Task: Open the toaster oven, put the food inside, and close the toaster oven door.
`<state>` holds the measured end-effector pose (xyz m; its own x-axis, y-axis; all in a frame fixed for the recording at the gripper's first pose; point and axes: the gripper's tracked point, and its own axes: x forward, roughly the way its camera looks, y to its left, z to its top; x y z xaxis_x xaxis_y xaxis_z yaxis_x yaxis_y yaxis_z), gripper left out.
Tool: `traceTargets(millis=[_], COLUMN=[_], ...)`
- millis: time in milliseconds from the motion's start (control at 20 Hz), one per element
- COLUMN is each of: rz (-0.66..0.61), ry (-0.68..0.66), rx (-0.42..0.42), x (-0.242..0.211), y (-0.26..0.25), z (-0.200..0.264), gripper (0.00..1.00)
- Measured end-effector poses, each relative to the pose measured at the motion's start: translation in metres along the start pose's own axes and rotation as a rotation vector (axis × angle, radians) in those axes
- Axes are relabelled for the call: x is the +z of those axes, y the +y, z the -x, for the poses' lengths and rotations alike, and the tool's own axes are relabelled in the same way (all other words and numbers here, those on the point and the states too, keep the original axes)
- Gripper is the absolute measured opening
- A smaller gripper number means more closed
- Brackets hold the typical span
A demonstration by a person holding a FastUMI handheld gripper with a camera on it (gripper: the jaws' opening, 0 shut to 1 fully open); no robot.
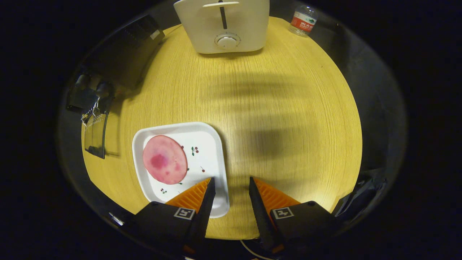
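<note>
Gripper view: gripper (231,182) hangs above the round wooden table (288,108), its fingers spread apart with nothing between them — bare tabletop shows in the gap. The left finger overlaps the near corner of a white plate (213,151), though whether it touches the plate cannot be told. On that plate, ahead of the left finger, lies a round pink slice of food (165,159). Well beyond the fingers, at the far side of the table, stands the white toaster oven (222,25), with a slim handle above a round dial (226,40) on its front; it looks shut. A water bottle (303,20) stands just beside it.

Judging from this, neither the door nor the food is dealt with yet. The flat, thin slice offers little edge to pinch — fingers closing on it may slip over it or push the plate. Tugging the door handle could drag the light oven forward rather than open it.
</note>
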<state>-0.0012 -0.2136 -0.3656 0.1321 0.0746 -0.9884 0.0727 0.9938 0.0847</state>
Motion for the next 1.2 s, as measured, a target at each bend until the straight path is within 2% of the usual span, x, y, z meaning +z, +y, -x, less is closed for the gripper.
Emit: traceTargets(millis=[100, 250, 400, 450, 650, 850, 1050, 1200], rz=[0.013, 0.011, -0.05, -0.072, -0.013, -0.101, -0.243, -0.31], ry=[-0.009, -0.007, 0.014, 0.023, 0.004, 0.0, -0.03, -0.069], rx=[0.043, 0.045, 0.074, 0.087, 0.122, 0.181, 0.307, 0.369], x=[-0.002, 0.001, 0.001, 0.0, -0.003, -0.008, -0.017, -0.021], y=[0.01, 0.011, 0.007, 0.008, 0.009, 0.01, 0.021, 0.025], z=[0.001, 0.0, 0.002, -0.003, 0.003, 0.003, 0.017, 0.033], gripper=[0.42, 0.21, 0.21, 0.06, 0.02, 0.02, 0.02, 0.02])
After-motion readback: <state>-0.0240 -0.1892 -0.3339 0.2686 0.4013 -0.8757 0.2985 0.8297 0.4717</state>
